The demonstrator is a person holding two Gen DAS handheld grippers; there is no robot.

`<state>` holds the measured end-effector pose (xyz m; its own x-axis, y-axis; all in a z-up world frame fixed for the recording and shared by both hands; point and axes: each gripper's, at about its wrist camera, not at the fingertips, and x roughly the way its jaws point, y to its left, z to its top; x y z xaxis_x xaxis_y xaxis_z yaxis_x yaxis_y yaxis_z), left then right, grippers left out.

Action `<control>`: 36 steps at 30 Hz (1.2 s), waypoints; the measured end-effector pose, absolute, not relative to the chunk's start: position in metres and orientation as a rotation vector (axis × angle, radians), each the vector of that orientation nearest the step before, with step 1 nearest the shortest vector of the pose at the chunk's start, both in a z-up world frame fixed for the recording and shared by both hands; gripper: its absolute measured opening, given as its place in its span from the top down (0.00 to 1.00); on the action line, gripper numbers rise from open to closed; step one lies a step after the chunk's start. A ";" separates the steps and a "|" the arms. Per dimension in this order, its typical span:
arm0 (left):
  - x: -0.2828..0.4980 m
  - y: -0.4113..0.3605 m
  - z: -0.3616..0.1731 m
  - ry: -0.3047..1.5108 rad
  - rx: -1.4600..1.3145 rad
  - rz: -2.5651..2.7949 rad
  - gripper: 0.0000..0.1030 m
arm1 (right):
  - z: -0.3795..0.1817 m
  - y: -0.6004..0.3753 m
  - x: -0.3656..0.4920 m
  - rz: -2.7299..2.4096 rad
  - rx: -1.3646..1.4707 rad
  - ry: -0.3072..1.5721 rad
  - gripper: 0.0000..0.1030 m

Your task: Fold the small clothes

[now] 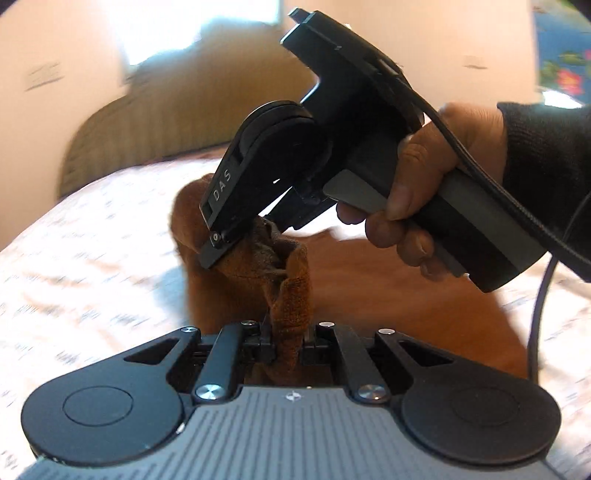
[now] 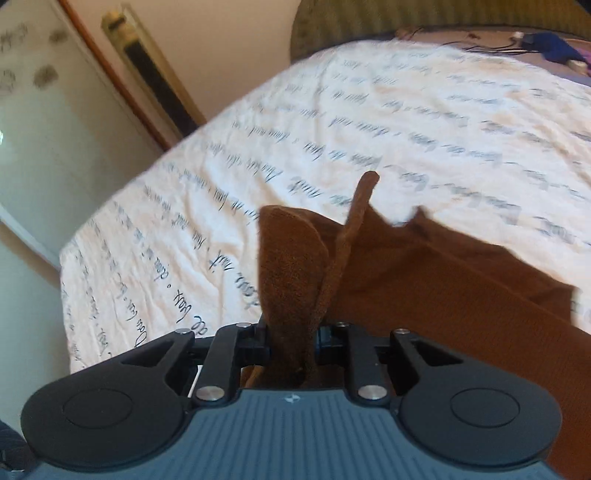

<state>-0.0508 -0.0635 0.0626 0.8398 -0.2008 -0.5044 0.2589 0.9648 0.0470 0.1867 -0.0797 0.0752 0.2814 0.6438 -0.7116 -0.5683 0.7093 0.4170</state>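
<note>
I see the bed's white script-printed sheet (image 2: pixel 369 122) under the rust-brown knitted garment (image 2: pixel 443 295), bunched and lifted off it; my left tongs (image 1: pixel 290 341) clamp its ribbed edge, my right tongs (image 2: pixel 291 341) pinch a fuzzy fold just beside

A bed (image 2: pixel 369 122) carries everything, covered by a white sheet (image 2: pixel 229 206) printed with lines of dark script. A brown garment (image 2: pixel 461 295) lies partly on the sheet, spreading toward four o'clock in the right wrist view. At one o'clock, near the olive headboard (image 2: pixel 369 22), lie cables (image 2: pixel 491 46) and a blue cloth (image 2: pixel 554 46).
</note>
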 end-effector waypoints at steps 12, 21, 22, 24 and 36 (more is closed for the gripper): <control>-0.049 -0.177 0.015 0.648 0.187 -0.522 0.91 | 0.003 -0.287 0.157 0.565 0.492 1.035 0.77; -0.050 -0.181 0.020 0.657 0.170 -0.565 0.88 | 0.012 -0.305 0.169 0.523 0.607 0.927 0.60; -0.045 -0.185 0.019 0.661 0.176 -0.562 0.88 | 0.011 -0.301 0.169 0.523 0.561 0.934 0.76; -0.041 -0.186 0.017 0.665 0.176 -0.562 0.89 | 0.009 -0.293 0.169 0.488 0.461 0.956 0.91; -0.049 -0.139 0.040 0.635 -0.019 -0.728 0.10 | -0.003 -0.336 0.148 0.420 0.673 0.929 0.63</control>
<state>-0.0493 -0.1388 0.0399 0.5683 -0.6257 -0.5344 0.6143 0.7547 -0.2303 0.1484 -0.3363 -0.0027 0.5419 0.5985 -0.5900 -0.0470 0.7225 0.6897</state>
